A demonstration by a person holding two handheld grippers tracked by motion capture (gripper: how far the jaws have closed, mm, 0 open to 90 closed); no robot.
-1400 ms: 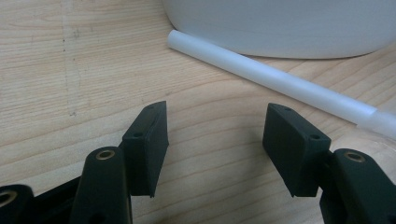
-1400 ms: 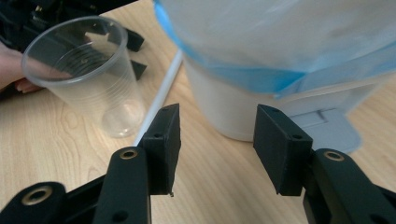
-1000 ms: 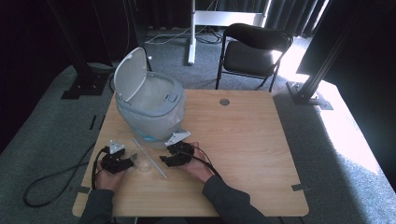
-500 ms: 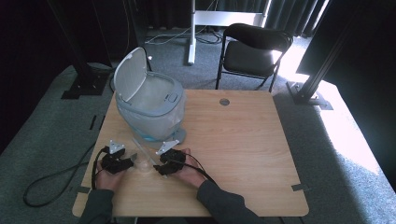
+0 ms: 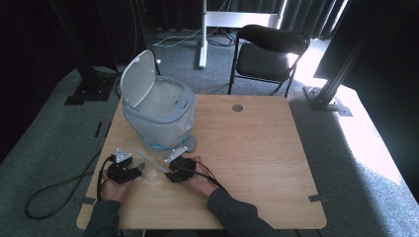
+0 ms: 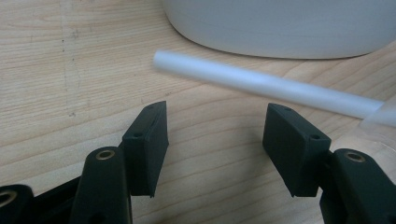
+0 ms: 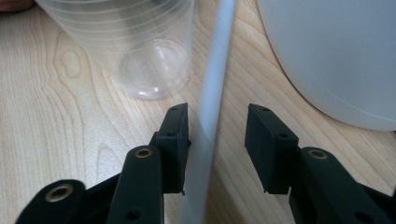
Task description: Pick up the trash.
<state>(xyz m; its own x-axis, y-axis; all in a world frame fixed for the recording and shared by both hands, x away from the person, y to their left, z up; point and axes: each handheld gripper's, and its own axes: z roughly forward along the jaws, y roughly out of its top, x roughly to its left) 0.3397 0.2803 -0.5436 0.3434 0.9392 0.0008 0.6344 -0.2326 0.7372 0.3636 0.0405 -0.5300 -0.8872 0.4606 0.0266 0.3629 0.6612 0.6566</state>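
A square wooden table (image 5: 257, 163) with pale grain and rounded corners stands on grey carpet (image 5: 64, 128) in a dark-curtained room. A round cable hole (image 5: 237, 107) sits near its far edge. Behind the far edge a black folding chair (image 5: 269, 57) faces the table, a white stand (image 5: 203, 34) rises beside it, and bright light falls on the floor off the right edge. A black cable (image 5: 59, 190) loops over the carpet past the left edge.

A grey lidded bin (image 5: 160, 116) with its lid tipped up occupies the far left part of the table. In front of it, near the front left corner, a translucent white straw (image 7: 212, 102) lies on the wood, with a clear plastic cup (image 7: 135, 46) lying on its side just beside it.

The left gripper (image 6: 215, 140) rests low over the wood close to the left edge, its jaws wide apart with nothing between them; the straw lies just beyond their tips, not touched.

The right gripper (image 7: 217, 135) straddles the straw. Its jaws have just been closing and stand partly apart: the straw lies against one jaw, while a clear gap remains to the other, so it is not yet pinched.
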